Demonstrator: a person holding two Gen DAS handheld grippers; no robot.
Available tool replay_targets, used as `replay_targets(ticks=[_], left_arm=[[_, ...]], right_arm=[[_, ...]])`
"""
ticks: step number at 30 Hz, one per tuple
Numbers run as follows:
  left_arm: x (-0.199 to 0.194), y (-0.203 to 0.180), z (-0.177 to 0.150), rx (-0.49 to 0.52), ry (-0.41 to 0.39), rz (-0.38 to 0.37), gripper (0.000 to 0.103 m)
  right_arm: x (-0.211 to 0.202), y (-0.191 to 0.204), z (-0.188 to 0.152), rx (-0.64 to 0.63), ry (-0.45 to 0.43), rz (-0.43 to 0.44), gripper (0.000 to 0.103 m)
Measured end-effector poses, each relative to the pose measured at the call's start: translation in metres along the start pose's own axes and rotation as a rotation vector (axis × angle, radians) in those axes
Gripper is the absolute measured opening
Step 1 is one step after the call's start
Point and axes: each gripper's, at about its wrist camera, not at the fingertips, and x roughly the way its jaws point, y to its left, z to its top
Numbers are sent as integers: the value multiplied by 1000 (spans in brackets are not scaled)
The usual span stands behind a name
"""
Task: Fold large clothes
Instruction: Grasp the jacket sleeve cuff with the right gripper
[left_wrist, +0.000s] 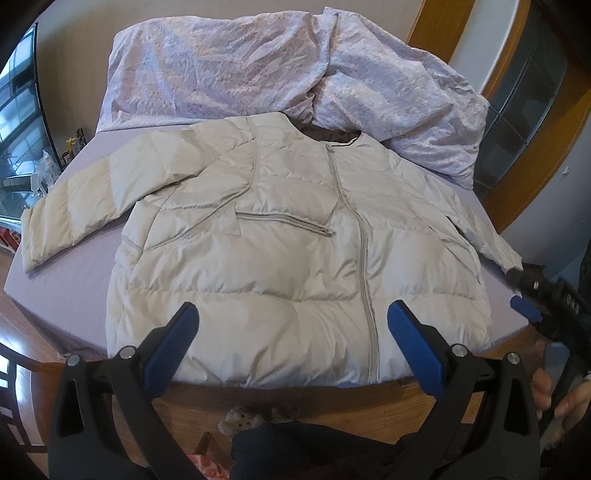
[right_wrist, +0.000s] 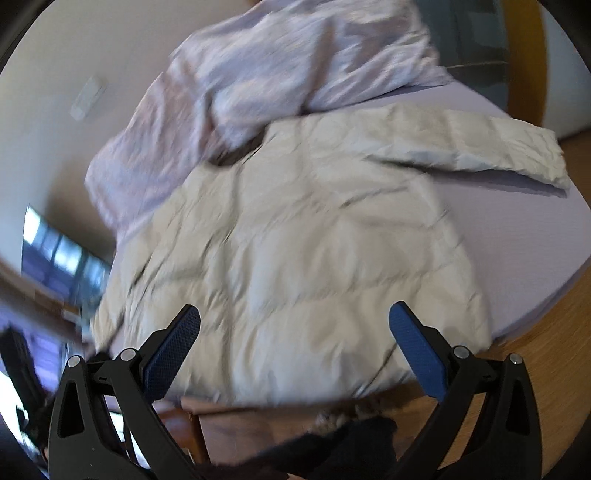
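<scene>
puffer jacket (left_wrist: 295, 236) flat on bed (left_wrist: 74, 295), zipper up, hem at near edge, collar far. left gripper (left_wrist: 293, 332) wide, empty, over hem centre. right gripper (right_wrist: 294, 332) wide, empty, by right hem corner; nearer right sleeve (right_wrist: 498, 147). right view blurred

A: Jacket (left_wrist: 280, 258) is looking like quilted puffer cloth, cream, slight sheen, puffy. Zips are looking like grey tape.

B: Sheet (left_wrist: 74, 273) under it is showing as smooth matt lilac cloth. Far duvet (left_wrist: 258, 62) is crinkling, patterned cloth.

A: Bed frame (left_wrist: 332, 402) is reading as glossy wood. Left gripper (left_wrist: 291, 325) is showing matt black plastic, textured blue pads (right_wrist: 173, 350), shiny metal pins.
</scene>
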Motion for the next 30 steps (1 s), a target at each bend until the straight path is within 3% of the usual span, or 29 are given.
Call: replay_targets(ticks=[5,14,21,30], left_arm=[[16,-2,13,6,15,6,101],[45,-8,37,-10,56,31,101],[60,-13,46,-28,86,52,101],[67,-20,52,-31,94,70,101]], right_arm=[[14,-63,45,101,-72,-133,102],[22,-213,127,367,-133,-420,99],[31,-305,147,595,-116,-462,92],[60,-340,148,676,-49,-412,72]])
